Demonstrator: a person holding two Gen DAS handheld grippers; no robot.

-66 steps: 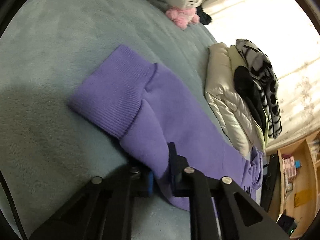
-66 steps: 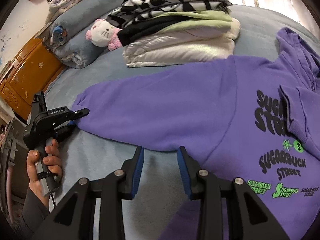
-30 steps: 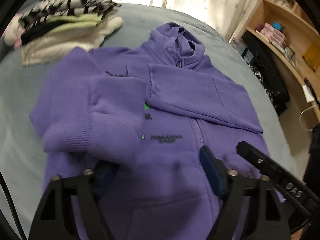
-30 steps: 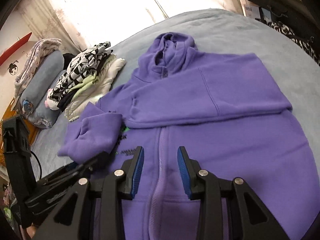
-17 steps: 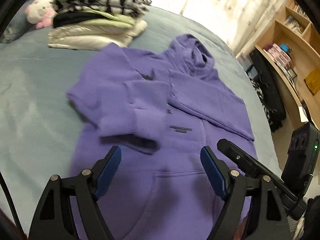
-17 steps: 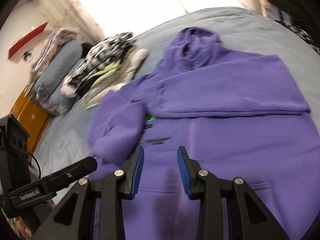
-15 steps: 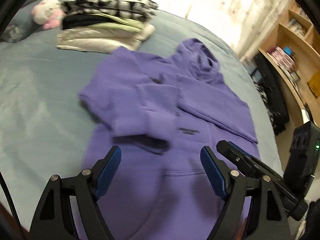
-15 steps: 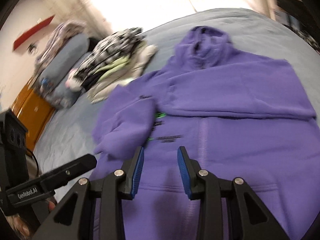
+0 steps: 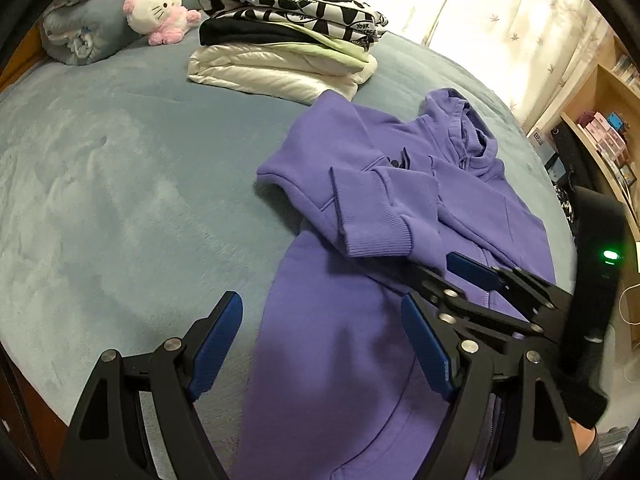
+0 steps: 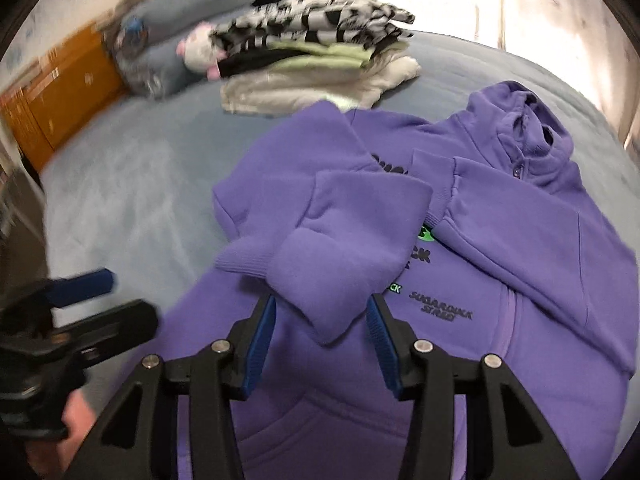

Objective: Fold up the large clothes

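A purple hoodie (image 9: 352, 320) lies face up on the bed, both sleeves folded across its chest. The near sleeve's ribbed cuff (image 9: 380, 236) rests on the printed front. My left gripper (image 9: 320, 344) hovers open above the hoodie's lower left side, nothing between its blue pads. My right gripper (image 10: 322, 340) is over the hoodie (image 10: 500, 280) near the front pocket, and its jaws are opening. The folded sleeve's end (image 10: 324, 280) lies just ahead between the tips, and the pads do not press on it. Each gripper shows in the other's view: the right (image 9: 472, 280), the left (image 10: 80, 300).
A stack of folded clothes (image 9: 288, 52) sits beyond the hoodie, with a plush cat toy (image 9: 156, 12) and a rolled blanket (image 9: 88, 28) at the back. Blue-grey bed cover (image 9: 120, 200) spreads to the left. Wooden shelves (image 9: 600, 120) stand on the right, an orange cabinet (image 10: 60, 96) on the left.
My left gripper released the sleeve, which now lies folded over the chest. Both grippers have drawn back toward the hoodie's lower part. The right jaws stand wider than before.
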